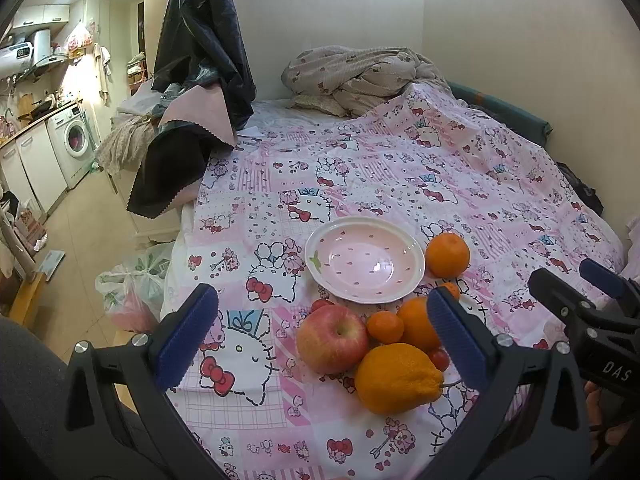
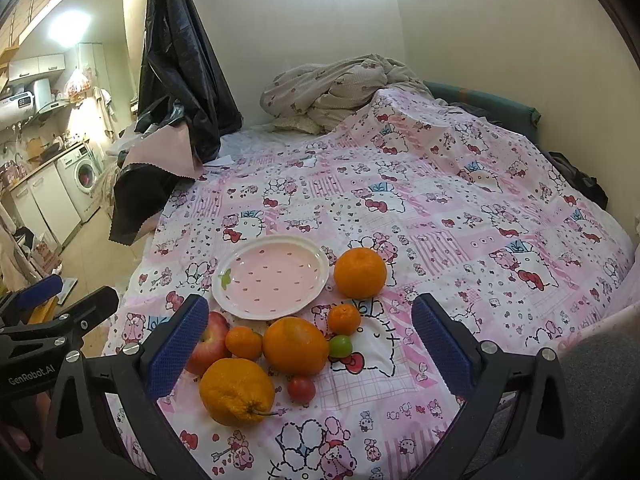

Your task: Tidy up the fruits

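Observation:
An empty pink plate (image 1: 364, 260) (image 2: 272, 276) lies on the pink cartoon bedspread. One orange (image 1: 447, 254) (image 2: 360, 272) rests right of it. In front sit a red apple (image 1: 332, 338) (image 2: 210, 340), a knobbly orange (image 1: 396, 378) (image 2: 236, 390), a round orange (image 2: 295, 345), two small mandarins (image 2: 243, 342) (image 2: 344, 318), a green fruit (image 2: 340, 346) and a red cherry tomato (image 2: 301, 388). My left gripper (image 1: 322, 296) (image 2: 68, 294) hovers open before the apple. My right gripper (image 2: 310, 304) (image 1: 576, 280) hovers open over the cluster. Neither touches any fruit.
A crumpled beige blanket (image 1: 360, 76) lies at the bed's far end against the wall. A black plastic sheet (image 1: 200, 40) hangs at the back left. The bed's left edge drops to a floor with a plastic bag (image 1: 132, 288); a washing machine (image 1: 74, 144) stands beyond.

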